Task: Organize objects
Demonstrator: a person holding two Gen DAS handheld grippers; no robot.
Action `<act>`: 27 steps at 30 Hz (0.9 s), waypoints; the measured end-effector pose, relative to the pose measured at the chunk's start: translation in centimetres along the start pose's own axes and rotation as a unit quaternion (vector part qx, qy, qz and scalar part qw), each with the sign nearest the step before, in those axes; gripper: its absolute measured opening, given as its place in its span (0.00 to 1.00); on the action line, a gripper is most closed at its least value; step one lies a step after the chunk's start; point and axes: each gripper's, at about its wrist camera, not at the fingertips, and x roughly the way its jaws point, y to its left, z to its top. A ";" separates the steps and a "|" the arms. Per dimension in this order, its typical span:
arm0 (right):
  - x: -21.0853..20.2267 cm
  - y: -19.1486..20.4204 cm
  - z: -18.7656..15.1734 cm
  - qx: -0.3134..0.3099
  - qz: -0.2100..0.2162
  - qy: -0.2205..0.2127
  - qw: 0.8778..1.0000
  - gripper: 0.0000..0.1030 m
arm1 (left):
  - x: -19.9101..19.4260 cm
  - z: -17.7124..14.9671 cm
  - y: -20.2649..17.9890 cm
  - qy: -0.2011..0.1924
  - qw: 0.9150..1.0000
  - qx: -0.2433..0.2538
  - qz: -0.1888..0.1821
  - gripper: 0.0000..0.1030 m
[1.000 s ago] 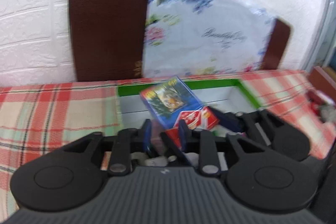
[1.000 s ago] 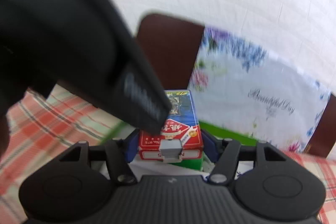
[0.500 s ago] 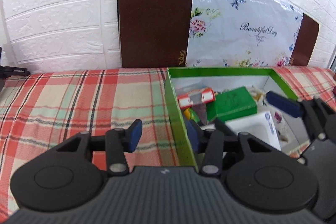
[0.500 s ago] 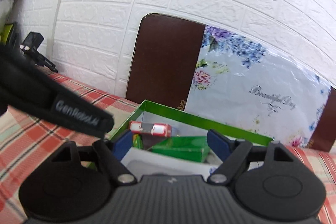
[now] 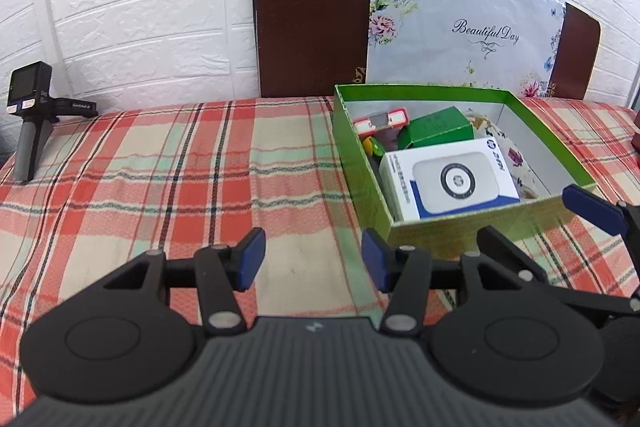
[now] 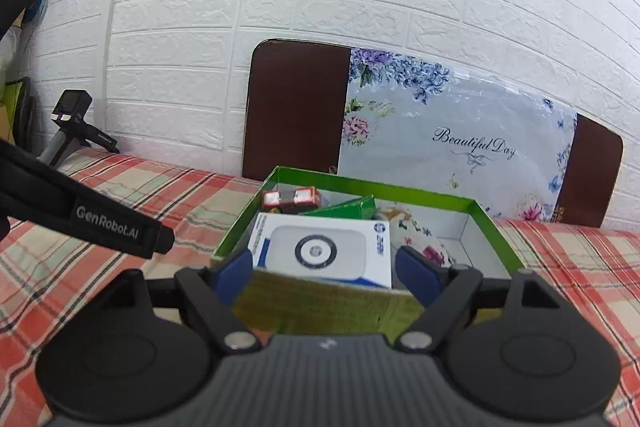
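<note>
A green cardboard box [image 5: 440, 231] stands on the plaid tablecloth [image 5: 200, 167]. Inside lie a white and blue device box [image 5: 448, 179], a green box [image 5: 436, 127], a red card pack [image 5: 380, 119] and a yellow-green item [image 5: 370, 146]. My left gripper [image 5: 312, 259] is open and empty, over the cloth left of the box's near corner. My right gripper [image 6: 326, 273] is open and empty, its fingers on either side of the box's near wall [image 6: 332, 303]. The device box [image 6: 320, 251] and card pack [image 6: 290, 199] also show in the right wrist view.
A brown board with a floral "Beautiful Day" cover [image 5: 460, 27] leans on the white brick wall behind the box. A small black camera on a stand [image 5: 30, 107] sits at the far left of the table. The left gripper's arm [image 6: 80, 211] crosses the right wrist view.
The card packs that the grippers held have been let go into the box. Both grippers have opened and drawn back toward me, away from the box.
</note>
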 end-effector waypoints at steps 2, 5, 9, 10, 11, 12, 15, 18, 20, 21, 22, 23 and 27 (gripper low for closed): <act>-0.7 0.0 -0.3 0.007 0.002 0.003 1.000 0.79 | -0.6 -0.6 0.1 0.000 1.000 0.000 0.001 0.54; -1.8 -0.1 -0.6 0.025 0.000 0.008 1.000 0.79 | -1.4 -1.4 0.3 0.000 1.000 0.000 0.000 0.54; -3.3 -0.8 -0.4 0.067 0.001 0.010 0.998 0.79 | -2.8 -2.5 0.6 -0.001 1.000 -0.003 0.001 0.59; -3.8 -0.9 -0.3 0.079 0.001 0.009 0.997 0.80 | -3.1 -2.7 0.7 -0.001 1.000 -0.004 -0.001 0.61; -4.3 -1.1 -0.2 0.092 0.003 0.008 0.996 0.80 | -3.5 -3.0 0.8 -0.003 1.000 -0.004 -0.001 0.64; -4.8 -1.3 -0.1 0.105 0.004 0.005 0.994 0.80 | -3.9 -3.3 0.8 -0.004 1.000 -0.003 -0.001 0.67; -6.4 -1.5 -0.3 0.137 0.002 -0.003 0.991 0.82 | -5.0 -4.2 0.8 -0.011 1.000 0.005 0.004 0.75; -7.7 -1.2 -0.6 0.150 0.000 -0.009 0.989 0.82 | -5.9 -5.0 0.8 -0.015 1.000 0.014 0.005 0.81; -8.4 -1.0 -0.7 0.155 0.000 -0.012 0.988 0.83 | -6.3 -5.3 0.9 -0.015 1.000 0.017 0.005 0.82; -8.7 -0.9 -0.7 0.156 0.001 -0.014 0.988 0.83 | -6.4 -5.4 0.9 -0.014 1.000 0.017 0.005 0.84; -9.0 -0.8 -0.6 0.156 0.002 -0.014 0.988 0.84 | -6.5 -5.6 0.9 -0.014 1.000 0.016 0.005 0.85; -9.1 -0.6 -0.6 0.156 0.003 -0.015 0.988 0.86 | -6.6 -5.7 1.0 -0.014 1.000 0.015 0.005 0.86; -9.7 -0.1 -0.2 0.149 0.004 -0.021 0.989 0.88 | -7.2 -5.9 1.0 -0.019 1.000 0.014 0.009 0.92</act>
